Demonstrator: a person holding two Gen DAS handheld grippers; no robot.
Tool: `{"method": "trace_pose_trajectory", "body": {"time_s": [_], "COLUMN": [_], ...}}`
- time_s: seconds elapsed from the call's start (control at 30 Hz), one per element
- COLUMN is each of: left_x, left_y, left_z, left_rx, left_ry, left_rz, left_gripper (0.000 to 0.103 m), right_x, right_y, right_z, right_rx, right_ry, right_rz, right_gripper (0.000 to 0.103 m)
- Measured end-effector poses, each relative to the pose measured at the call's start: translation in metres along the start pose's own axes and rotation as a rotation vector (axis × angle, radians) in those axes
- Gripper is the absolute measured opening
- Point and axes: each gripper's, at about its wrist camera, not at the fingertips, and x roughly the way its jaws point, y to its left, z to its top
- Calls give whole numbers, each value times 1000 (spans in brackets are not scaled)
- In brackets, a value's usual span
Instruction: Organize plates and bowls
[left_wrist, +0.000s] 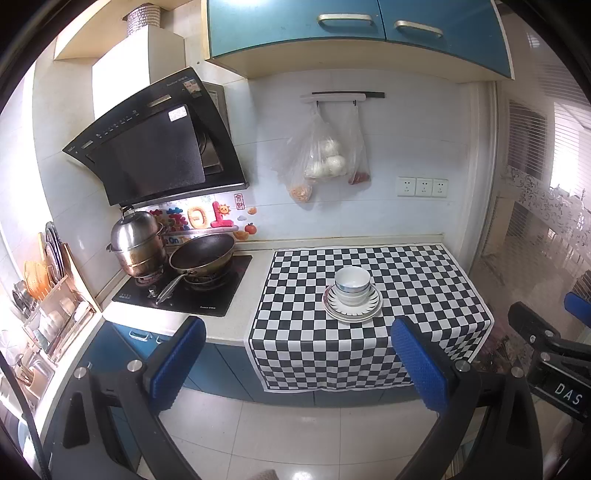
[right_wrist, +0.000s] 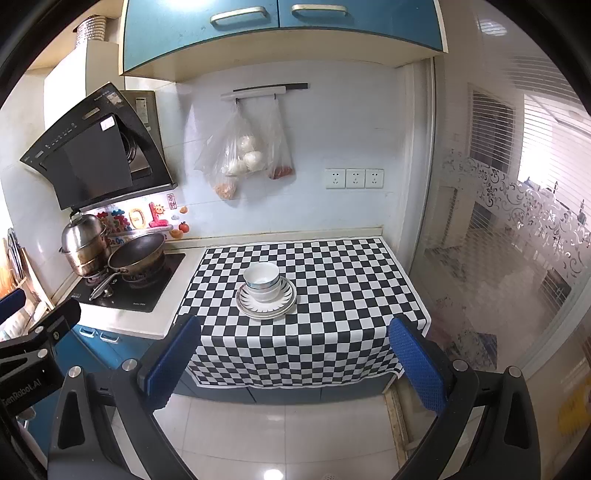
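Both tongs hang released and empty: I see the left tongs (left_wrist: 297, 363) and the right tongs (right_wrist: 295, 360) with their blue pads spread wide, held back over the floor in front of the table (left_wrist: 229, 325), touching nothing.

Ahead of both, beyond the fingertips and roughly centred between them, sits the stack: nested bowls (left_wrist: 352, 286) on stacked plates (left_wrist: 352, 306), resting on the checkered cloth (left_wrist: 424, 280). Judging by this neat pile, I cannot tell whether the sorting is finished or about to start.

If I go in, I would bring one pair of tongs forward and down to the top bowl's rim, one pad inside and one outside, and close gently. I would lift straight up so the bowl beneath does not ride along. The other tongs could steady the plate edge, because the cloth may slide on the table.

The bowls look like glazed white ceramic with a dark band below the rim, round and deep. The plates are wide and shallow, with a radiating dark pattern on the flange. Both surfaces look slick, so the dimpled pads need a square bite. The cloth is thin and drapes over the table's front edge.

Left of the tongs, a dark wok (left_wrist: 201, 253) and a steel pot (left_wrist: 136, 243) stand on the stove.
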Motion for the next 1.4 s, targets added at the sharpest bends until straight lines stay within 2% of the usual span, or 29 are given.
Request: {"method": "trace_pose_trajectory", "body": {"time_s": [1.4], "left_x": [8], "left_y": [5], "left_z": [1], "left_rx": [4], "left_ry": [14], "left_rz": [-2], "left_gripper": [103], "right_x": [20], "right_y": [7], "right_z": [11], "right_rx": [7], "right_ry": [12], "right_rz": [10], "right_gripper": [103]}}
